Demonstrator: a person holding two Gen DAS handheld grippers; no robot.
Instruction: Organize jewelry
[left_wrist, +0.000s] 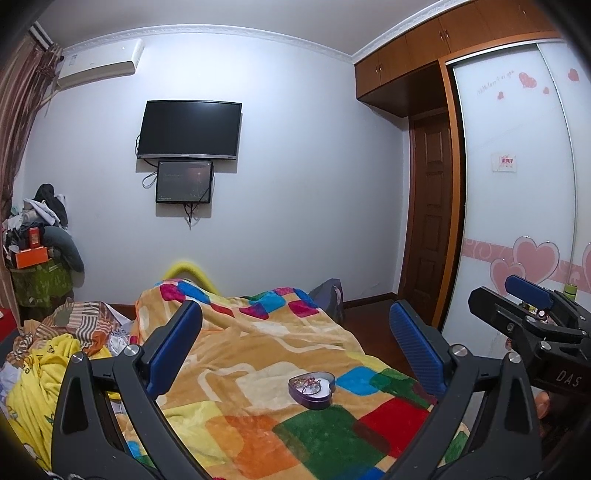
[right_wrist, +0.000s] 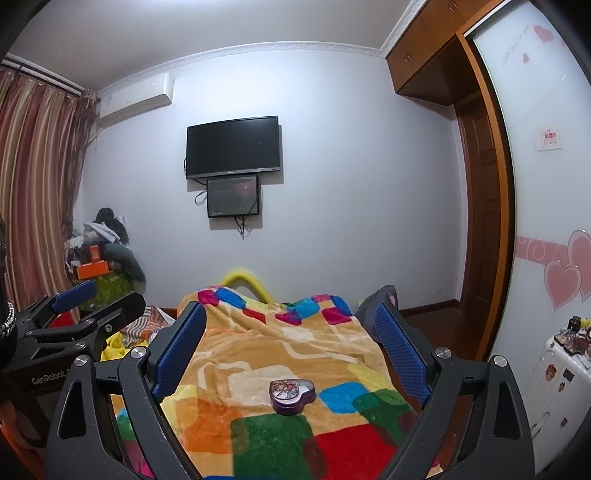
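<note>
A purple heart-shaped tin (left_wrist: 312, 387) lies open on the colourful blanket (left_wrist: 258, 354), with several small jewelry pieces (left_wrist: 308, 382) inside it. It also shows in the right wrist view (right_wrist: 291, 396). My left gripper (left_wrist: 295, 332) is open and empty, held above the blanket with the tin between and below its blue fingers. My right gripper (right_wrist: 290, 339) is open and empty, also above the tin. The right gripper shows at the right edge of the left wrist view (left_wrist: 517, 299). The left gripper shows at the left of the right wrist view (right_wrist: 96, 302).
The blanket covers a bed (right_wrist: 280, 332). Crumpled clothes (left_wrist: 51, 350) lie left of it. A pile of boxes and clothes (left_wrist: 37, 240) stands in the far left corner. A wardrobe (left_wrist: 517, 184) and a white suitcase with small items (right_wrist: 565, 365) are at right.
</note>
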